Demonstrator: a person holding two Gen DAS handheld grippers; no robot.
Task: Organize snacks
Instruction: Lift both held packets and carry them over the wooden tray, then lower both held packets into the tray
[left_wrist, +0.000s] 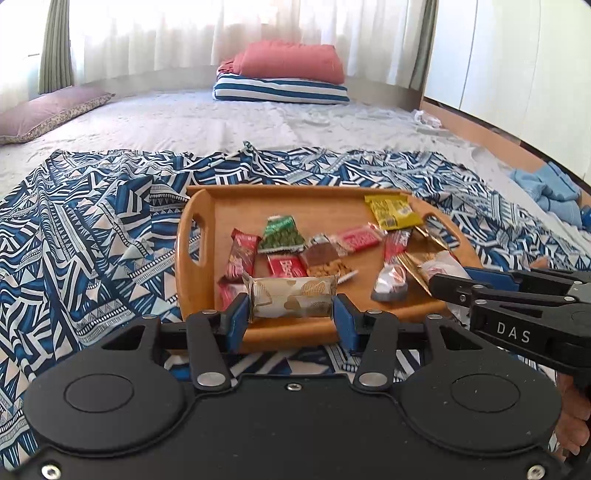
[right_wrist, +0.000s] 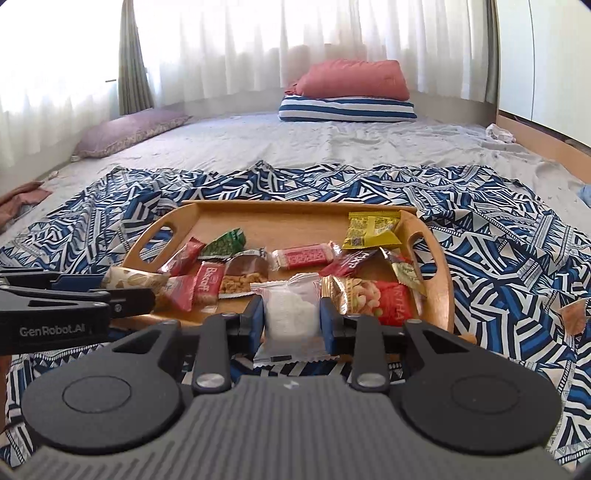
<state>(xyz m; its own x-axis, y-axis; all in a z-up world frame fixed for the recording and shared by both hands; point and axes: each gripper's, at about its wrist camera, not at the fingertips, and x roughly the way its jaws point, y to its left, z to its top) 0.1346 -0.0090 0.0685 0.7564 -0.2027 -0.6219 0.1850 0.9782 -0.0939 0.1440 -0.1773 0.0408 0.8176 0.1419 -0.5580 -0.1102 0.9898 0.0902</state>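
A wooden tray (left_wrist: 207, 206) (right_wrist: 280, 216) with cut-out handles lies on a blue patterned cloth and holds several wrapped snacks. My left gripper (left_wrist: 292, 309) is shut on a white and gold wrapped bar (left_wrist: 291, 297), held crosswise above the tray's near rim. My right gripper (right_wrist: 291, 320) is shut on a clear packet with a white snack (right_wrist: 290, 314), also over the near rim. In the left wrist view the right gripper (left_wrist: 454, 286) reaches in from the right. In the right wrist view the left gripper (right_wrist: 147, 297) comes in from the left with the gold bar (right_wrist: 129, 278).
On the tray lie a yellow packet (left_wrist: 393, 212), a green packet (left_wrist: 281, 234), red wrappers (left_wrist: 242, 258) and a nut bar (right_wrist: 242, 280). The patterned cloth (left_wrist: 92, 229) covers a grey bed with pillows (left_wrist: 284, 79) at the far end. Blue folded cloth (left_wrist: 550, 192) lies right.
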